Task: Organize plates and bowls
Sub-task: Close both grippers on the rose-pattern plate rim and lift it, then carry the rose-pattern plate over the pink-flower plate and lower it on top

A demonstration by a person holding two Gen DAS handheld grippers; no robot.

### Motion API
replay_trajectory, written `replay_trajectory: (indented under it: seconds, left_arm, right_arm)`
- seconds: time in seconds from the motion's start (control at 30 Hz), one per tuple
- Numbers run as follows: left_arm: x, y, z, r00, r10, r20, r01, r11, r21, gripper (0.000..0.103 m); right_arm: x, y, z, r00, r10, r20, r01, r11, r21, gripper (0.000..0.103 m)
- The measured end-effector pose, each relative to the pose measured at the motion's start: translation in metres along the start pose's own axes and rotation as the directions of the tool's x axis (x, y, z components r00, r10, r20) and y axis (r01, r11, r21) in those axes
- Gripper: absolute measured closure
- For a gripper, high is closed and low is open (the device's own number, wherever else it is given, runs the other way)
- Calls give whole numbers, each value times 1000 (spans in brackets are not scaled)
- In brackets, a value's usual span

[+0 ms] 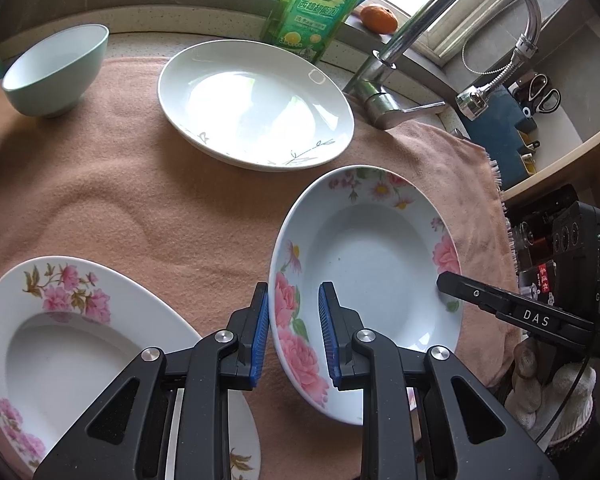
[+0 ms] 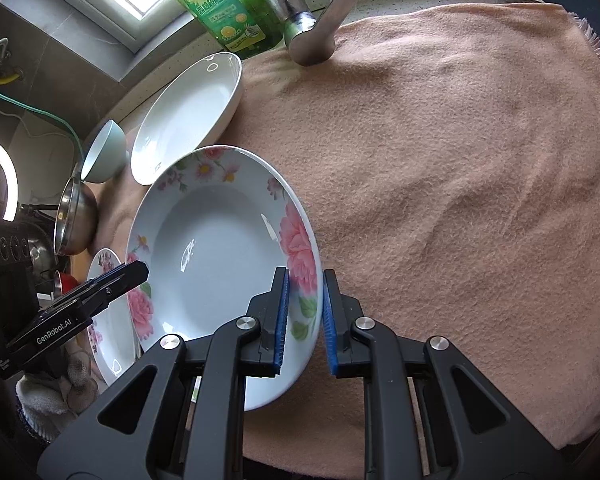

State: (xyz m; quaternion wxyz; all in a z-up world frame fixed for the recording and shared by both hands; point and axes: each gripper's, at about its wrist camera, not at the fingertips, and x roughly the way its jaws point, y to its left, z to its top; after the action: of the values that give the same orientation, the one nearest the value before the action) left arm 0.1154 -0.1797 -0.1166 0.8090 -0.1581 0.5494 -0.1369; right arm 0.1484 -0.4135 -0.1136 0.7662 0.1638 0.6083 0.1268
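Now a flowered plate (image 1: 376, 276) is held tilted above the pink towel (image 1: 148, 200) on the counter. Its one rim is straddled by the left gripper (image 1: 294, 336), and the other rim by the right gripper (image 2: 305, 320); whether either one is pinching cannot be told. Another flowered plate (image 1: 60, 340), a white plate (image 1: 256, 104) and a green bowl (image 1: 56, 70) are seen lying on the towel.

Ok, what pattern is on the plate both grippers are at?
Pink roses and small daisies around the rim of the floral plate; clearest in the right wrist view.
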Motion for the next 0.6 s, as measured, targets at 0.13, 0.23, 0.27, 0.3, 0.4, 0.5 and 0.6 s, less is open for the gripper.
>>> replay_trajectory:
  seconds: [0.13,0.23,0.27,0.3,0.4,0.5,0.6]
  left_arm:
    - [-11,1,1,1000,-4,20,4,1000,1,81]
    - [-21,4,0,999,0,37,0,1000,-1,81]
    - [-25,6,-1,999,1,43,0,1000,-4,81]
    - [-28,8,-2,999,1,49,-1,1000,-7,81]
    - [-40,16,-5,998,2,64,-1,1000,-20,81]
    - [-51,25,-7,997,9,80,-6,999,-33,81]
    - [-62,35,-12,995,17,94,-12,999,-52,81]
  right_arm:
    - [-10,11,0,1000,4,14,-4,1000,-16,87]
    - [-14,22,1,1000,10,21,-9,999,-32,87]
    - [-15,26,0,1000,14,23,-13,999,-38,87]
    - [-17,29,0,1000,18,24,-17,999,-44,87]
    - [-18,43,-1,999,27,24,-26,998,-64,87]
    - [-17,58,-3,999,37,22,-35,996,-85,87]
    - [-14,73,-6,999,48,13,-46,993,-105,87]
